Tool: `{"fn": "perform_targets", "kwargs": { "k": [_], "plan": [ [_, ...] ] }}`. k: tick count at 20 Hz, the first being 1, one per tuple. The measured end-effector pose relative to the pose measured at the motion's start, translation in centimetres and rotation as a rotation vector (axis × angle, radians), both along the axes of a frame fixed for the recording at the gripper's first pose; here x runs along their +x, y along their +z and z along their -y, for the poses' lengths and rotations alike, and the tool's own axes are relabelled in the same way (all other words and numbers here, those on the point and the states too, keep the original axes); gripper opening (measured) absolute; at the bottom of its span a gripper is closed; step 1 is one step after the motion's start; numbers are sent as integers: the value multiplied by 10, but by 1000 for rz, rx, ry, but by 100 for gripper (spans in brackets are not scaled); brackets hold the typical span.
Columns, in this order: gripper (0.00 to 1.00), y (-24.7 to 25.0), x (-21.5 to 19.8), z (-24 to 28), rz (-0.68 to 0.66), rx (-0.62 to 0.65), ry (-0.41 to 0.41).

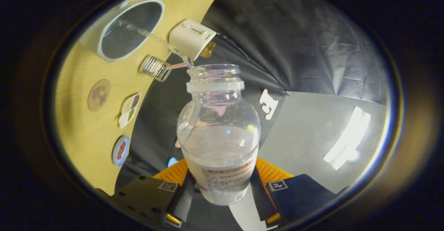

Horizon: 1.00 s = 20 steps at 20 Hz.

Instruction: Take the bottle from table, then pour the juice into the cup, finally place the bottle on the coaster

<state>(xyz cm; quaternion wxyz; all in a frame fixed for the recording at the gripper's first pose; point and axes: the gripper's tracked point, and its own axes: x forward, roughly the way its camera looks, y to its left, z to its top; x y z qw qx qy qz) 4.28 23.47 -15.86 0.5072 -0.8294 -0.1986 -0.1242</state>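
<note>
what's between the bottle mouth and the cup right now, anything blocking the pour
Nothing visible blocks it. The gripper is shut on the bottle, tilted so a clear stream runs from its mouth straight into the cup. The white box and small clear case sit beside the stream, not in it.

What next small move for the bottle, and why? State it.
Probably hold the tilt a moment longer: the hand-held gripper clamps the bottle, a clear stream runs from its mouth into the cup, and much liquid remains. The coaster waits beside the cup.

Camera rides tilted gripper, looking close along the jaws.
</note>
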Motion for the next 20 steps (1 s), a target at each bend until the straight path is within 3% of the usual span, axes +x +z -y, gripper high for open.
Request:
{"fn": "perform_targets", "kwargs": {
  "k": [15, 20],
  "plan": [
    [79, 16, -9, -28, 62, -90, 57],
    [79, 0, -3, -11, -12, 2, 26]
  ]
}}
